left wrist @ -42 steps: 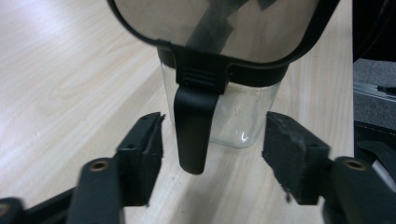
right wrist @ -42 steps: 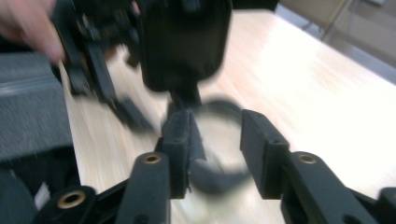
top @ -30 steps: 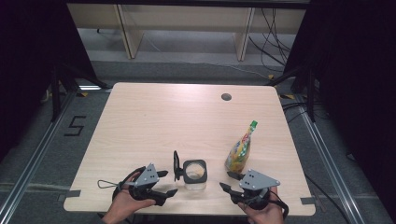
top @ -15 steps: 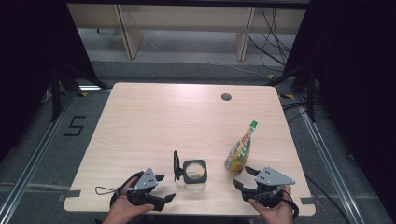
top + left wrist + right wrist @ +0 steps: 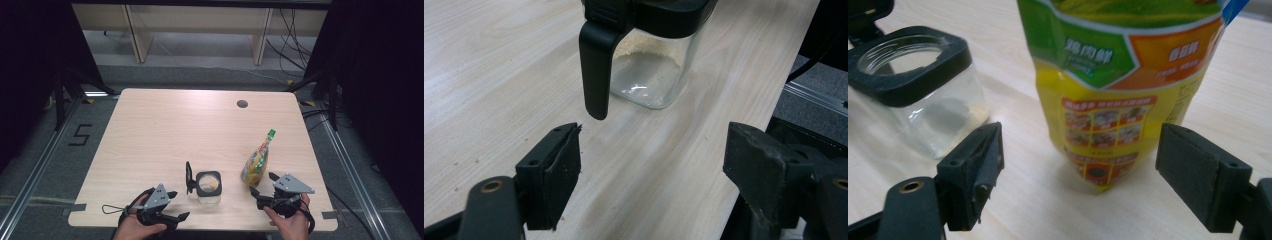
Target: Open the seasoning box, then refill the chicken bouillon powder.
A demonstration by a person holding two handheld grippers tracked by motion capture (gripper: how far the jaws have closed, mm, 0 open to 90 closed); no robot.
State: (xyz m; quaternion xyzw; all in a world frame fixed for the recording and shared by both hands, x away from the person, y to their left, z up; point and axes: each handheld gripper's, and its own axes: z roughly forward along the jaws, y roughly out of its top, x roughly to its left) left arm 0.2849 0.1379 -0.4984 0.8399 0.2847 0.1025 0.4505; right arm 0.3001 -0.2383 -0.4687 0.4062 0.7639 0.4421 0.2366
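A clear glass jar (image 5: 208, 185) with a black square collar stands near the table's front edge, its black flip lid (image 5: 189, 176) hanging open at its left. A little pale powder lies in the jar (image 5: 659, 65). To its right stands a yellow and green pouch (image 5: 256, 161) with a green cap. My left gripper (image 5: 179, 205) is open, pointing at the lid (image 5: 596, 60). My right gripper (image 5: 262, 184) is open and its jaws have just been opening. The pouch (image 5: 1118, 90) stands just ahead of their gap, touched by neither pad.
The light wooden table (image 5: 165, 130) has a round cable hole (image 5: 242, 104) at the back right. Its front edge runs close under both hands. Shelving and cables lie on the floor beyond the far edge.
My right gripper has shifted to the right, toward the pouch's base, and its jaws stand wider apart. The left gripper, jar and pouch have stayed where they were.
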